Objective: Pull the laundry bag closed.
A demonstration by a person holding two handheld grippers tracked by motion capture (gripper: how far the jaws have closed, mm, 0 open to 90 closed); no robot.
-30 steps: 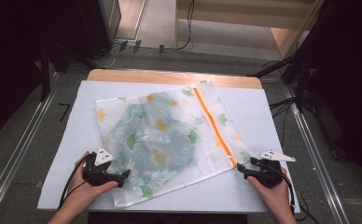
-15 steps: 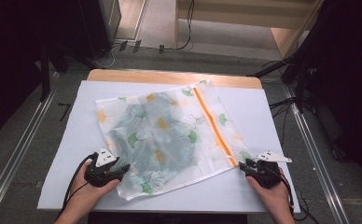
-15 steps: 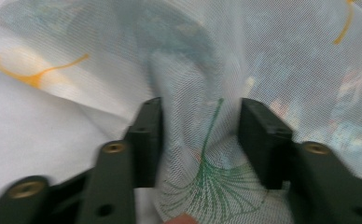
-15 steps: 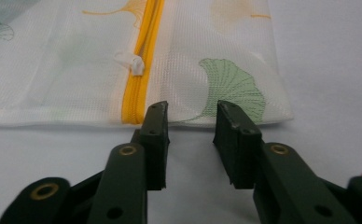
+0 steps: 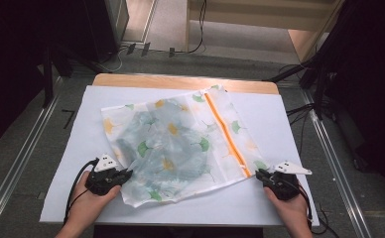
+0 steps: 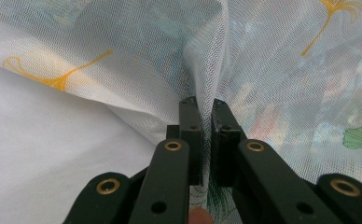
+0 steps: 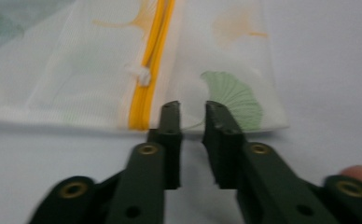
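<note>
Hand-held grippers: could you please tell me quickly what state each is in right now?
Left hand-held gripper: just closed, shut on the mesh laundry bag.
Right hand-held gripper: closing, slightly open over the bag's edge, not gripping.

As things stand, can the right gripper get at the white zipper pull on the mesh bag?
Probably yes. The right gripper, jaws just closing, sits at the mesh bag edge; the zipper pull lies exposed just ahead, slightly to one side on the orange zipper, nothing covering it.
</note>
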